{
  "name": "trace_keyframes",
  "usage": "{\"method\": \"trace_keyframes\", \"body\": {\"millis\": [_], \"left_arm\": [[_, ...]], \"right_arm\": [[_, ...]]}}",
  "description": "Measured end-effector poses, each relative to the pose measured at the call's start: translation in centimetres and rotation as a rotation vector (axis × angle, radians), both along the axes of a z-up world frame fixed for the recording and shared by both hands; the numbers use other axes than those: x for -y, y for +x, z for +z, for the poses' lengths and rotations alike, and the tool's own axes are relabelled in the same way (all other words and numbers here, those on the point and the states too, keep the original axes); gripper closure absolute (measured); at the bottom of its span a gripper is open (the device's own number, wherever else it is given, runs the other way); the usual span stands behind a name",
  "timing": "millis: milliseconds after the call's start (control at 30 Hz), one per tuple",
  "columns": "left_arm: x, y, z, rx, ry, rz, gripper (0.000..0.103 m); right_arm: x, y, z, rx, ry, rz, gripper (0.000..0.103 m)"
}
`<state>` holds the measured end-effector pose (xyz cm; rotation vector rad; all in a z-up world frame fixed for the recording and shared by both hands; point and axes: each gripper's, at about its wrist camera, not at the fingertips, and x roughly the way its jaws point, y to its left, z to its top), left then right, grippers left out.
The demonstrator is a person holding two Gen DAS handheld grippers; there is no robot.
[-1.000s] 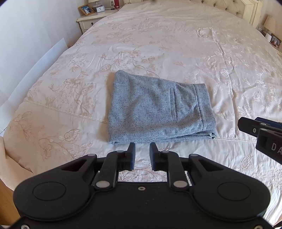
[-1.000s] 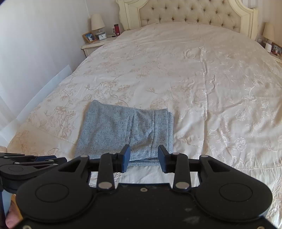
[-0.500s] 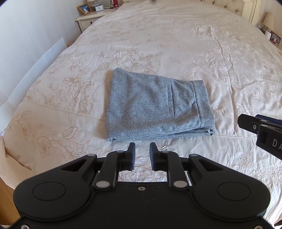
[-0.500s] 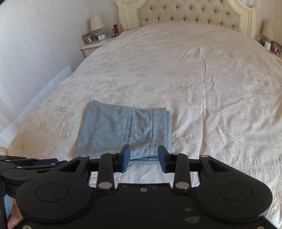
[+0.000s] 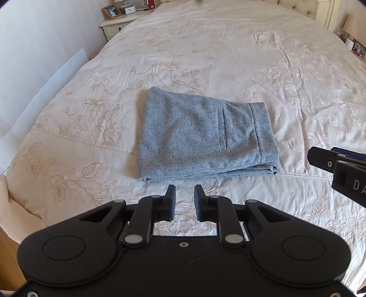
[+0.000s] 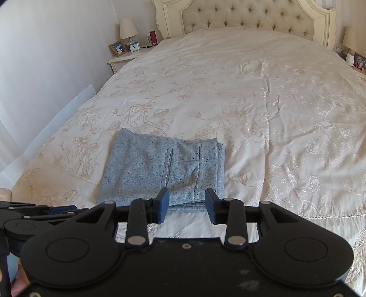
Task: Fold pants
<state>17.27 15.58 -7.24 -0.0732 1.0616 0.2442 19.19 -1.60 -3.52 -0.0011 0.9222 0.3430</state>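
The grey speckled pants [image 5: 203, 137] lie folded into a flat rectangle on the cream bedspread [image 5: 228, 57], waistband on the right. They also show in the right wrist view [image 6: 162, 169]. My left gripper [image 5: 184, 200] is open and empty, held just short of the pants' near edge. My right gripper [image 6: 187, 203] is open and empty, above the near right part of the pants. The right gripper shows at the right edge of the left wrist view [image 5: 336, 164].
The bed has a tufted headboard [image 6: 247, 16]. A nightstand [image 6: 123, 59] with a lamp, a photo frame and a clock stands at the far left by the white wall. Another lamp [image 6: 350, 38] stands at the far right. The bed's foot edge is near me.
Both grippers have drawn back and risen slightly from the pants. The pants have not moved. Both grippers stay open and empty.
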Motion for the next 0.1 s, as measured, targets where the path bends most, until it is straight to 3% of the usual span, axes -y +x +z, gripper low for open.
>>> {"method": "trace_keyframes", "body": {"millis": [100], "left_arm": [[0.08,0.04,-0.08,-0.003,0.001,-0.001,0.076]], "right_arm": [[0.02,0.04,-0.08,-0.003,0.002,0.000,0.066]]}}
